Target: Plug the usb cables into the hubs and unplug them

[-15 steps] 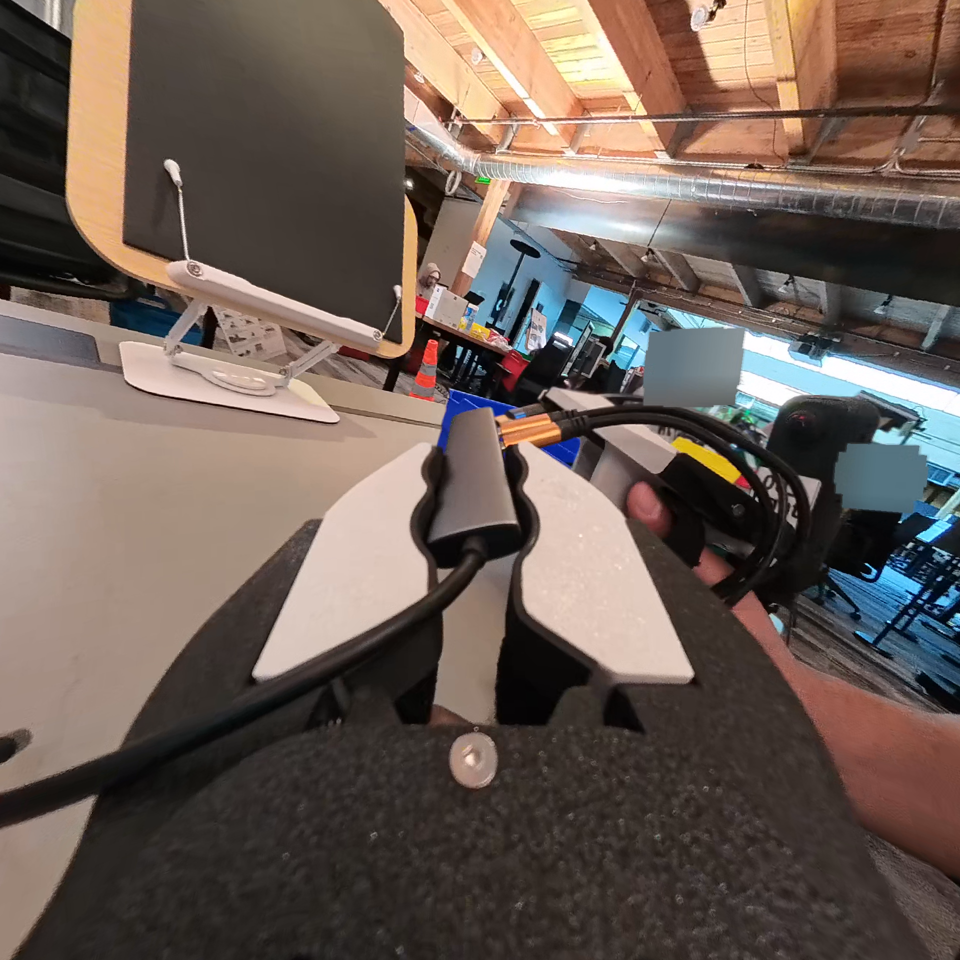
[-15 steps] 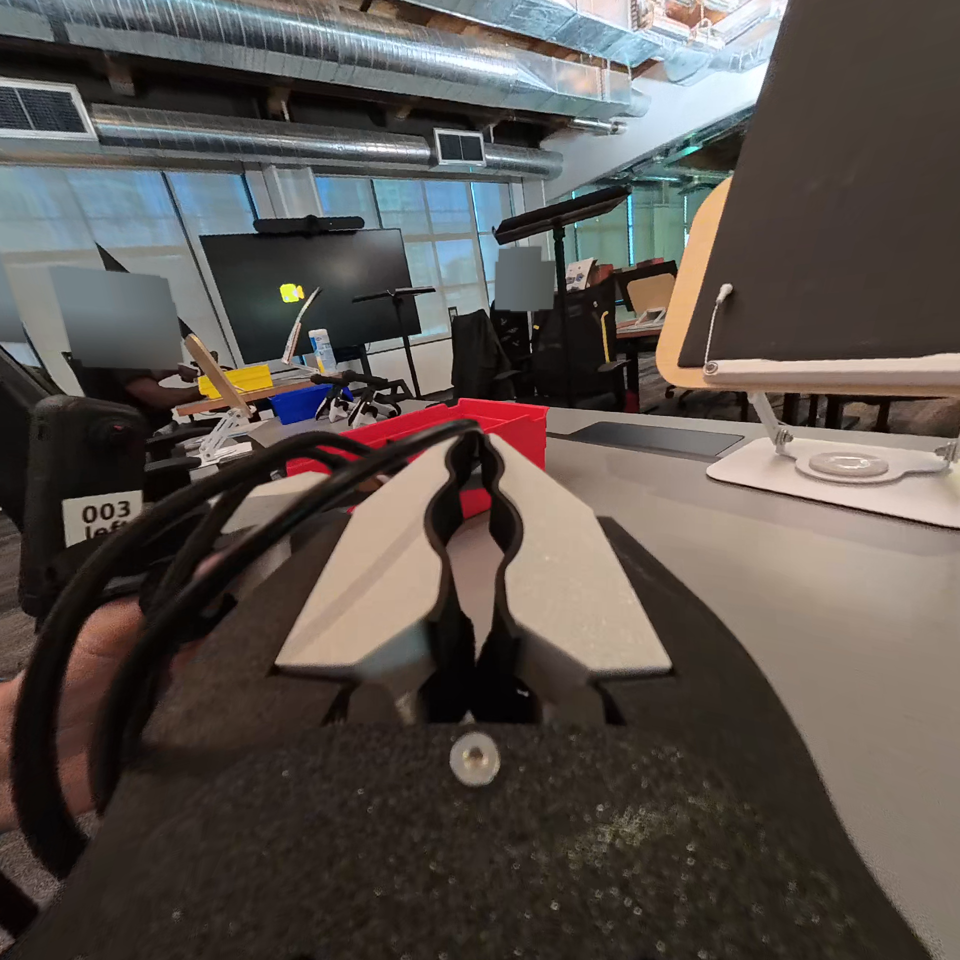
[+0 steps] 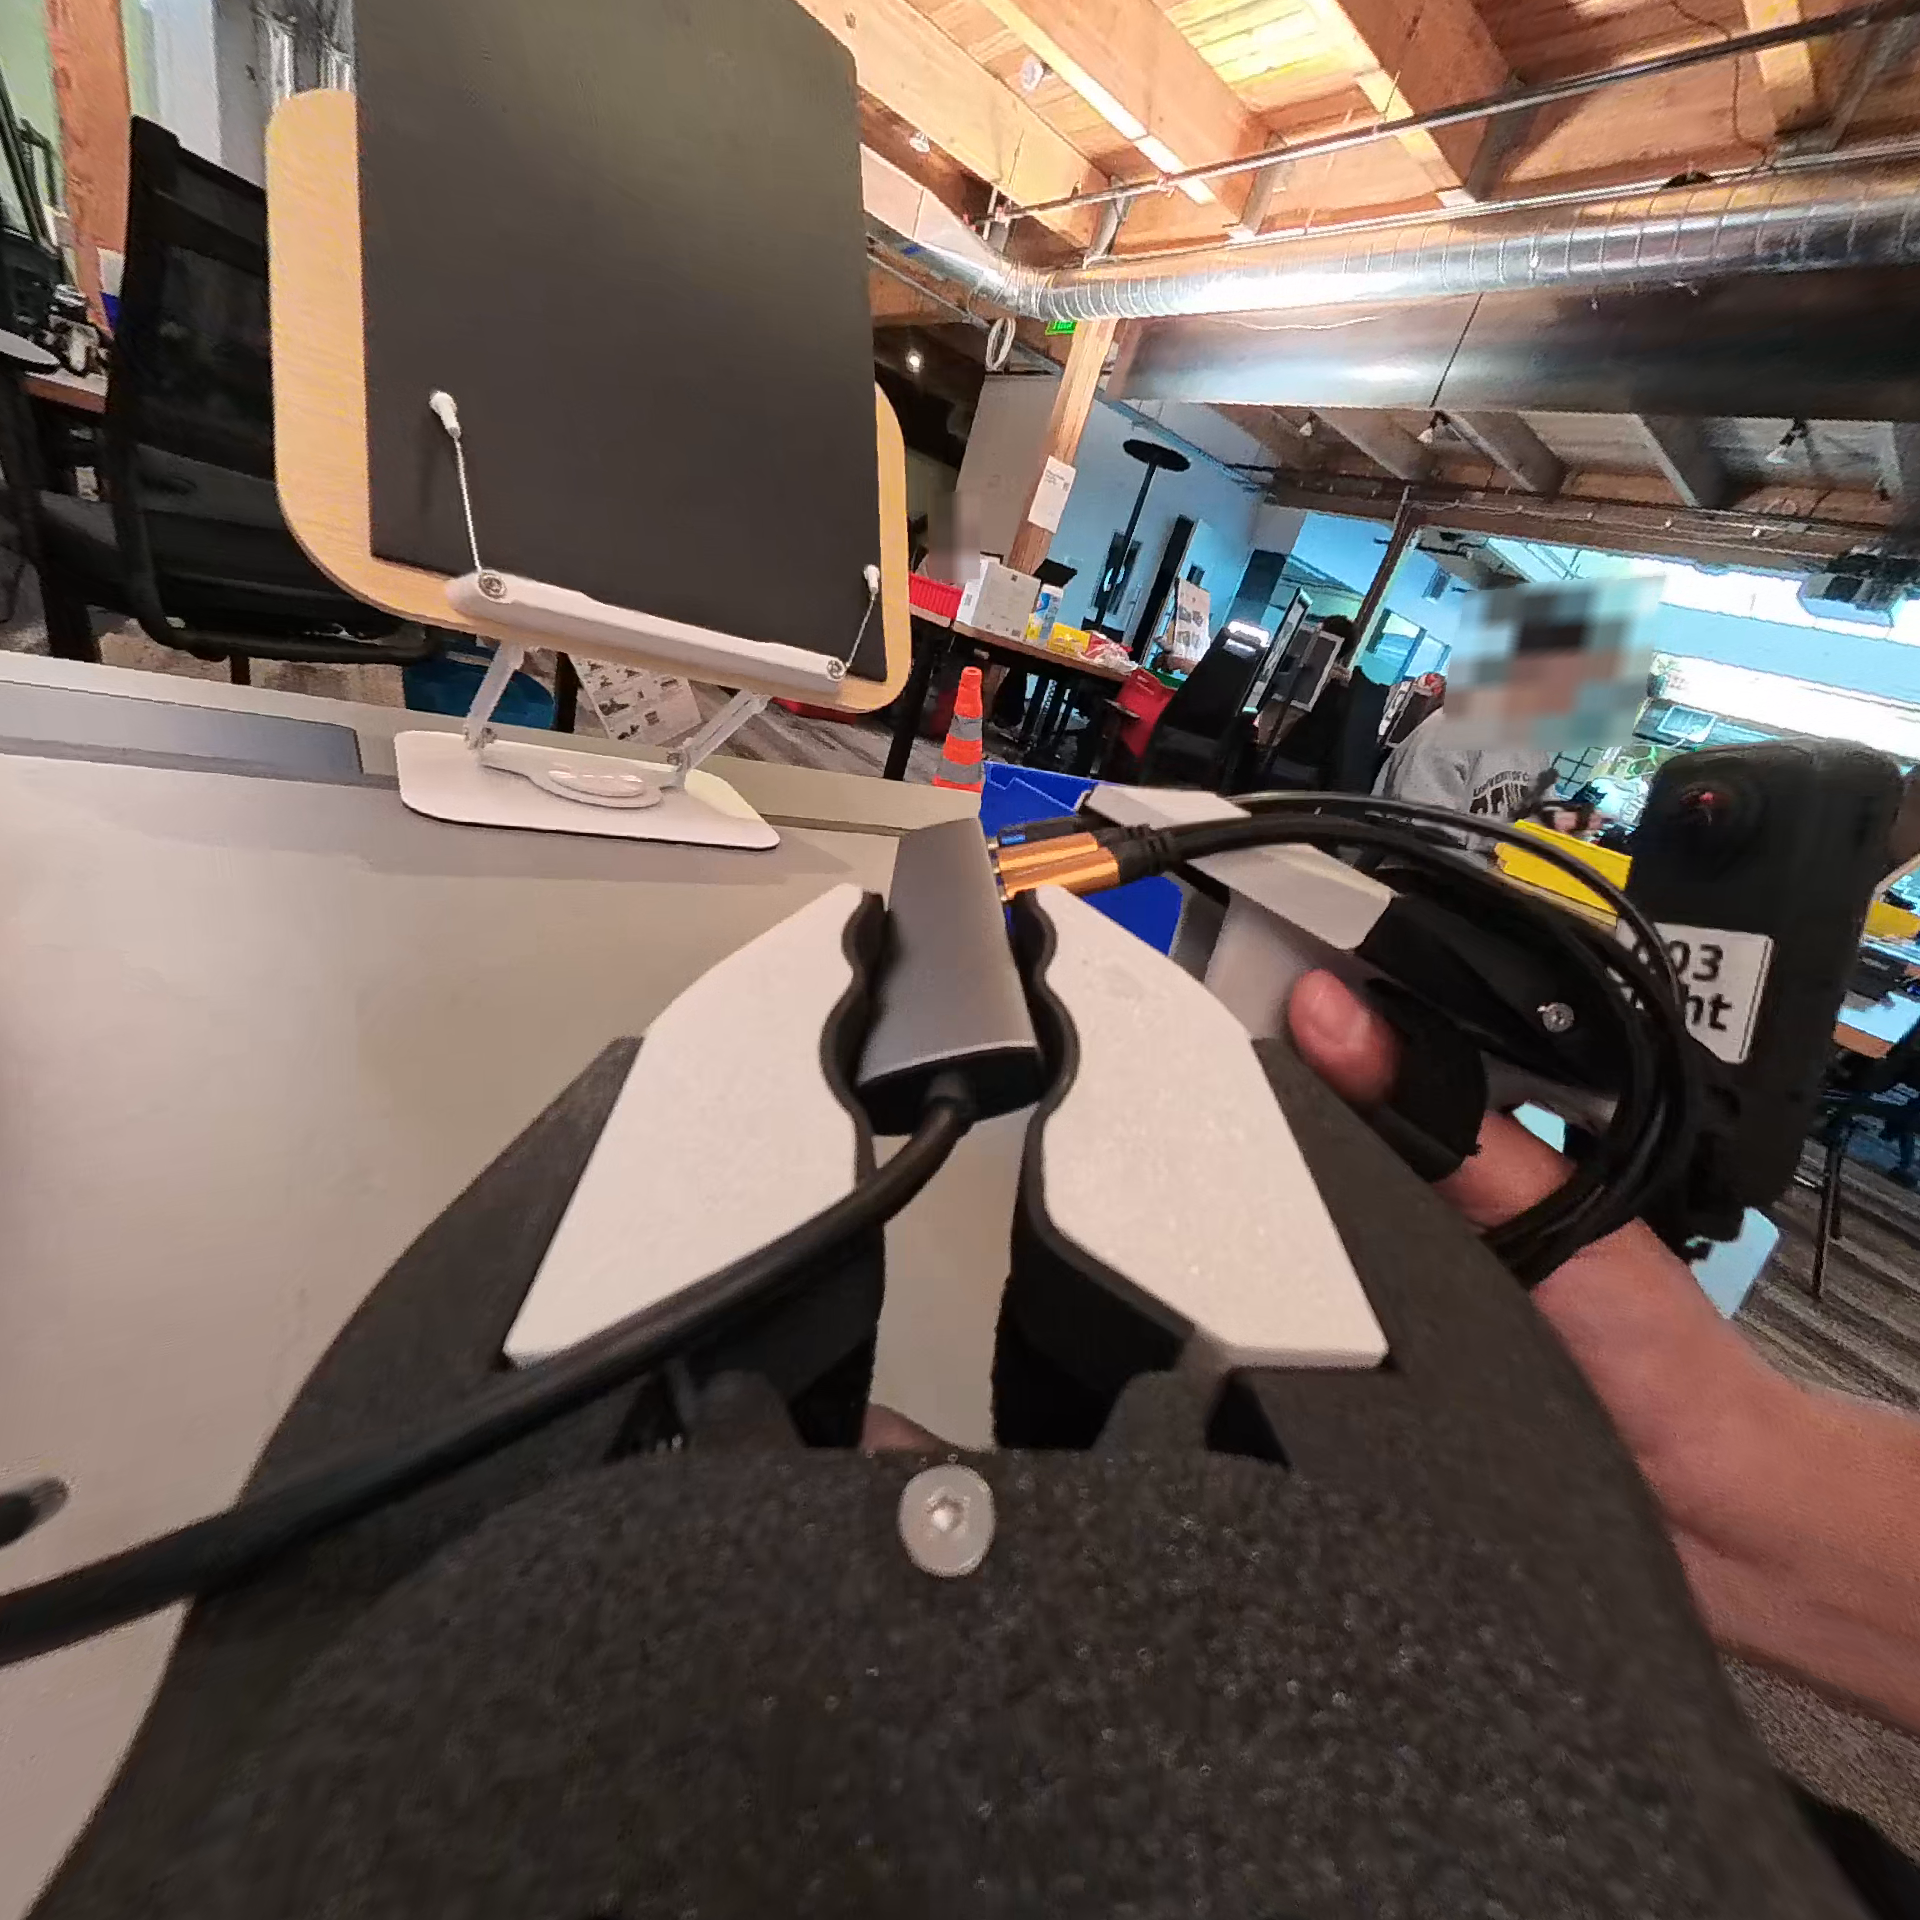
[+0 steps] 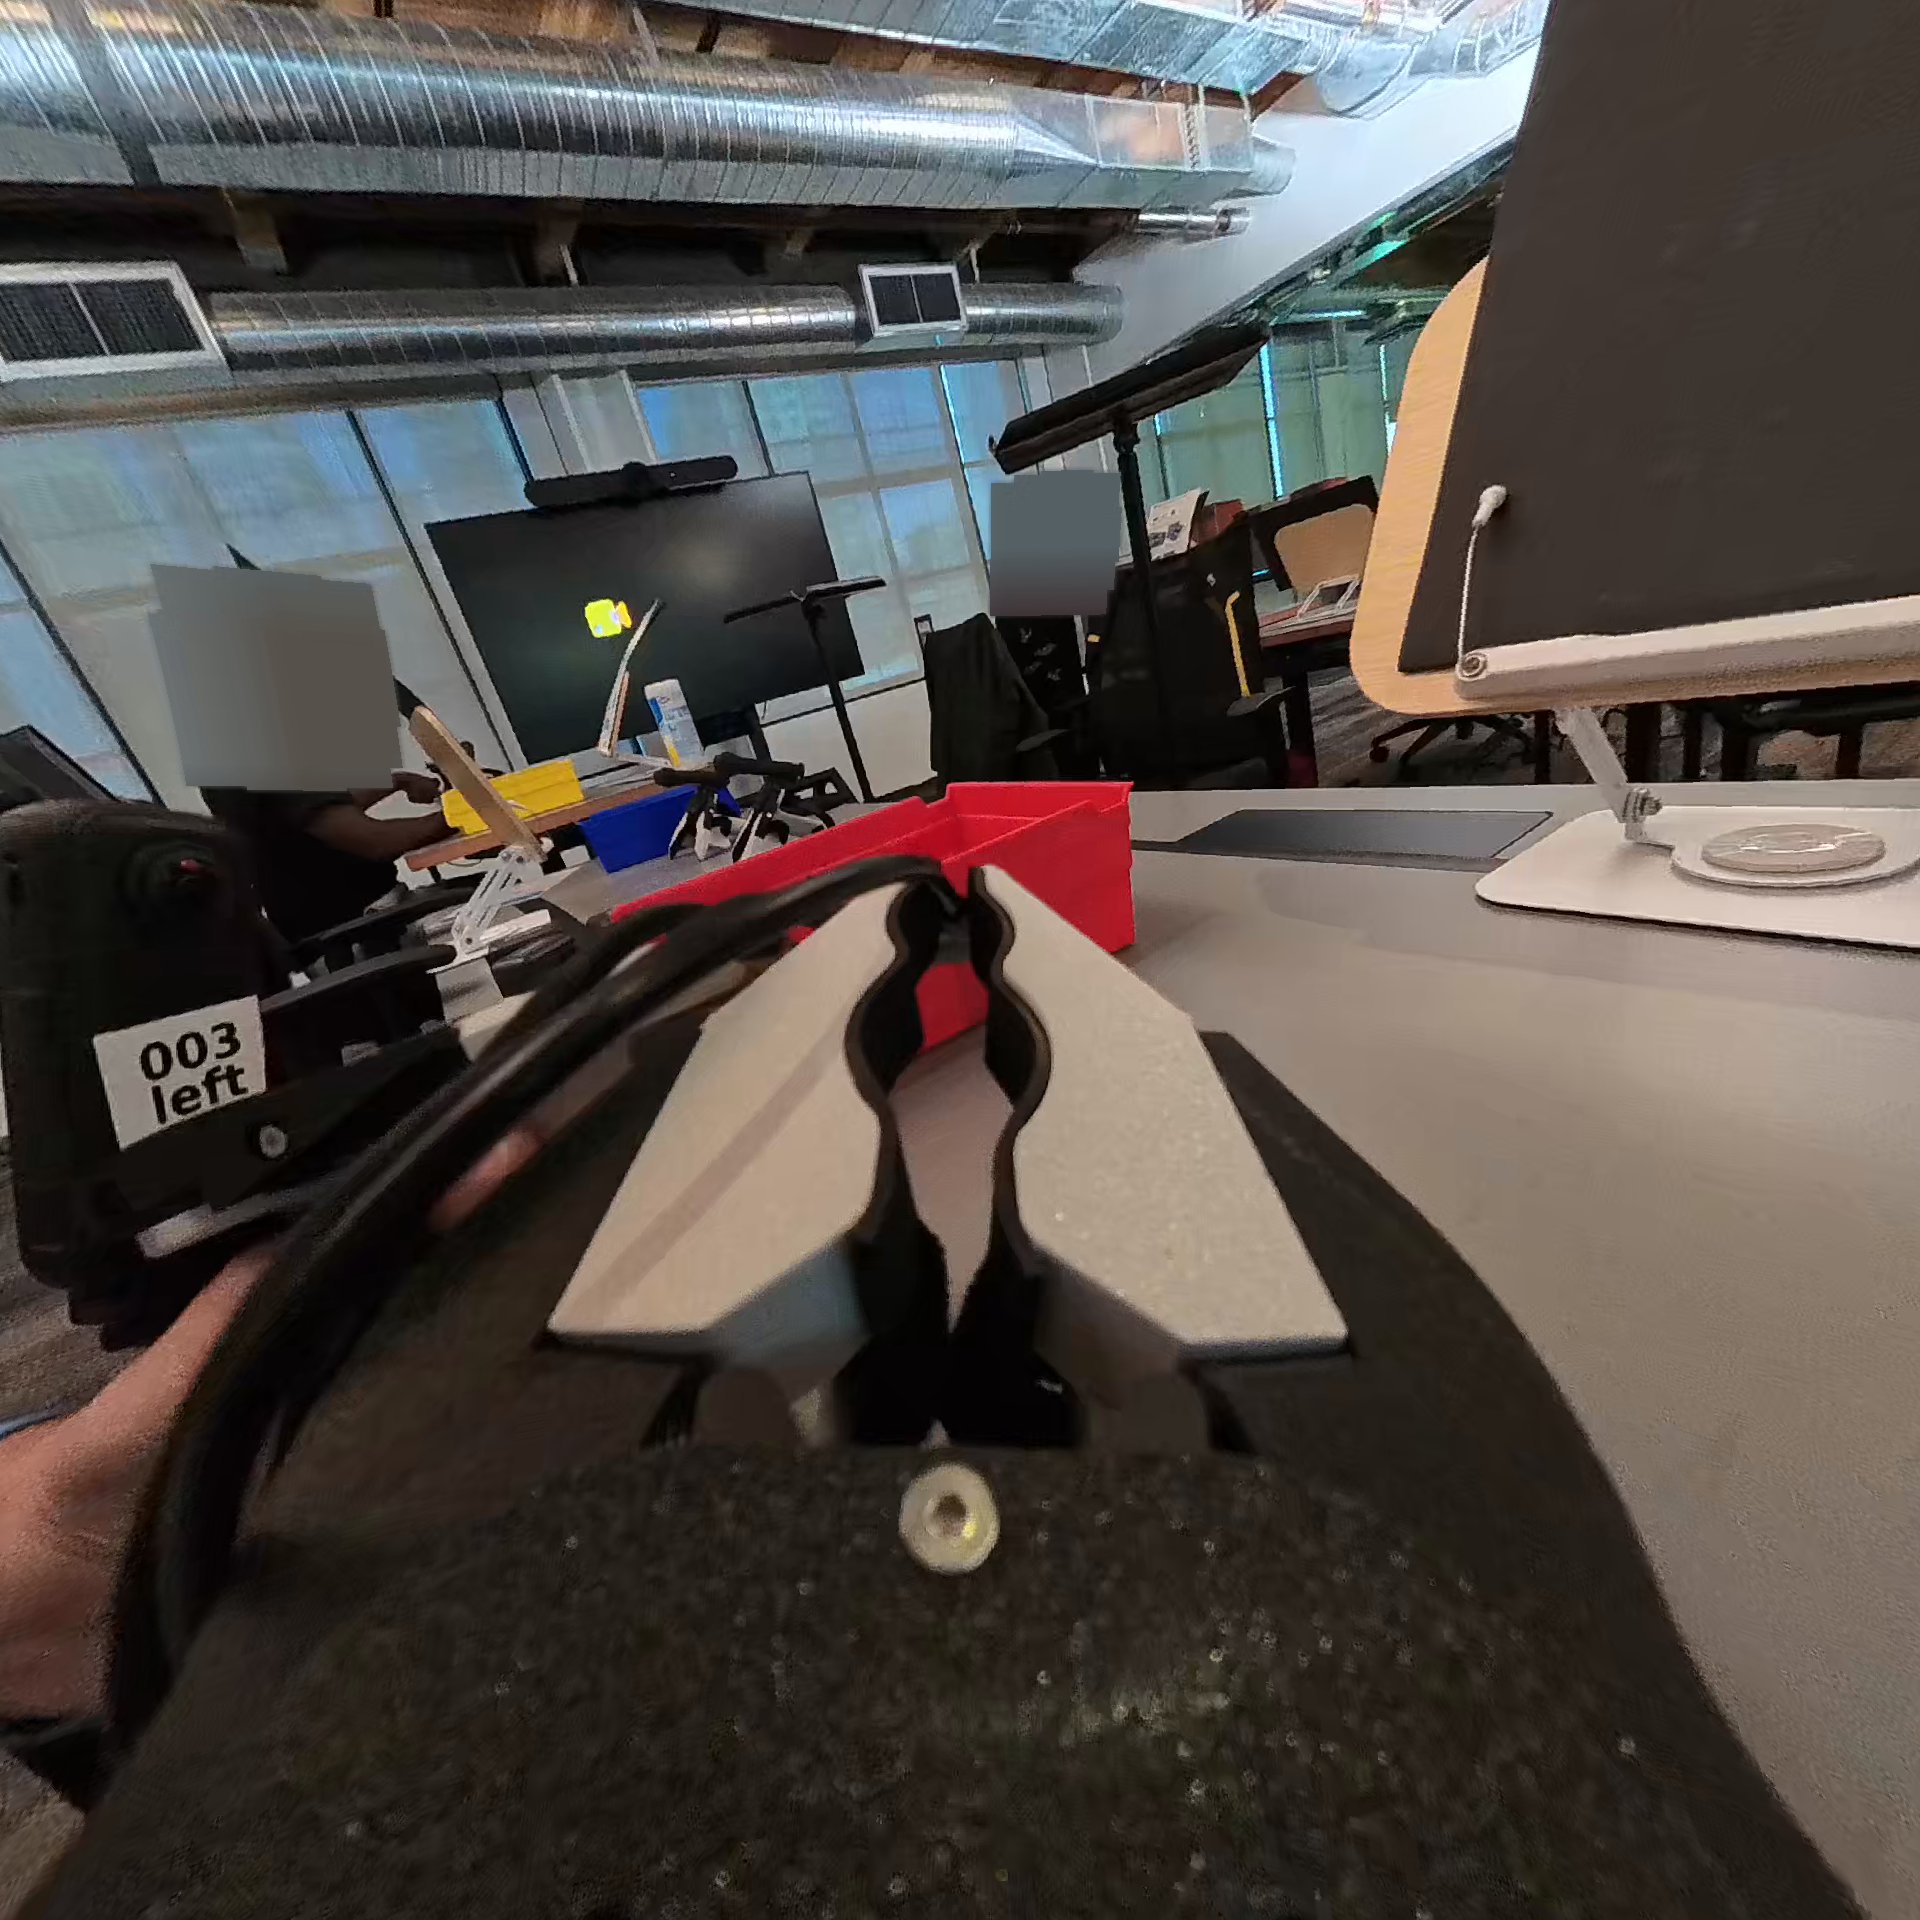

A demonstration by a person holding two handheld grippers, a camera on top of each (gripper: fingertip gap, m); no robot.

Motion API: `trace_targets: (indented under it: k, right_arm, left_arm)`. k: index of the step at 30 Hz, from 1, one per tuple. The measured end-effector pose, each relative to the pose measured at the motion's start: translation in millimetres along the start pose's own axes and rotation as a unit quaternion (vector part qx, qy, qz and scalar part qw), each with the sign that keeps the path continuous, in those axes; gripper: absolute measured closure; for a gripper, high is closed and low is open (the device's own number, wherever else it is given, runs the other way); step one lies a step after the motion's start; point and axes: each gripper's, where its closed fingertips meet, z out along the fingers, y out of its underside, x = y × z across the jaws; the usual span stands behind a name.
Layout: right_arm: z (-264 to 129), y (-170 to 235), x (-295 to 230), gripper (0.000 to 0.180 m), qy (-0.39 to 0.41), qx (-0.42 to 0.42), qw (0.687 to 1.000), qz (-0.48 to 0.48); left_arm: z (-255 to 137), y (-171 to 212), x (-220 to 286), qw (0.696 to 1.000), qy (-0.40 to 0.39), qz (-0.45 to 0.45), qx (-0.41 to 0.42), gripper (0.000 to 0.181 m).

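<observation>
Holding the hub (image 3: pixel 951 966) steady is what your left claw (image 3: pixel 951 925) is doing right now: its two pale fingers are clamped on the grey body, with the hub's far end poking out past the tips and its own black lead (image 3: pixel 582 1392) trailing back over the left finger toward you. Off to the right of that claw, the gold plug (image 3: pixel 1055 868) sits right against the hub's side edge, near the tip. I can't tell if it's seated in a port or just touching, the contact spot is too small to read.

Your right claw (image 4: pixel 961 899) has its fingers pinched nearly together at the tips on the usb cable (image 4: pixel 644 966), and the black loops spill off to its left side, down over your hand (image 4: pixel 73 1507). The plug itself is hidden beyond the tips in that view (only the left camera shows it).

My guess: you're in the plug-in step, or right at the start of pulling out. Either way the next move wants a straight line along the port axis, no twisting, with the left claw squeezing hard enough that the hub doesn't slide forward. The red bin (image 4: pixel 1039 852) ahead of the right claw and the tablet stand (image 3: pixel 582 790) ahead-left of the left claw are both out of the way.
</observation>
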Motion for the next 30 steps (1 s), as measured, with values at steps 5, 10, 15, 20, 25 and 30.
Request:
trace_targets:
  k: [5,10,15,20,25,30]
  right_arm:
    - [1,9,4,0.175,-0.002,-0.048,0.996,-0.075]
    - [0,14,7,0.169,0.006,-0.09,0.984,-0.157]
    - [-1,23,8,0.167,0.003,-0.125,0.975,-0.185]
    - [-2,22,6,0.17,-0.006,-0.134,0.972,-0.194]
    - [-4,27,7,0.171,-0.012,-0.166,0.968,-0.186]
    - [-5,35,6,0.171,0.004,-0.179,0.971,-0.159]
  left_arm:
    - [0,3,-5,1.0,-0.003,0.0,-0.019,0.156]
    - [0,5,-8,1.0,-0.001,0.008,-0.029,0.156]
    - [0,5,-9,1.0,0.002,0.008,-0.03,0.156]
    - [0,7,-5,0.999,0.009,0.018,-0.035,0.156]
    - [0,12,-5,0.998,0.026,0.005,-0.06,0.156]
    - [-1,9,-6,0.998,0.031,-0.011,-0.06,0.155]
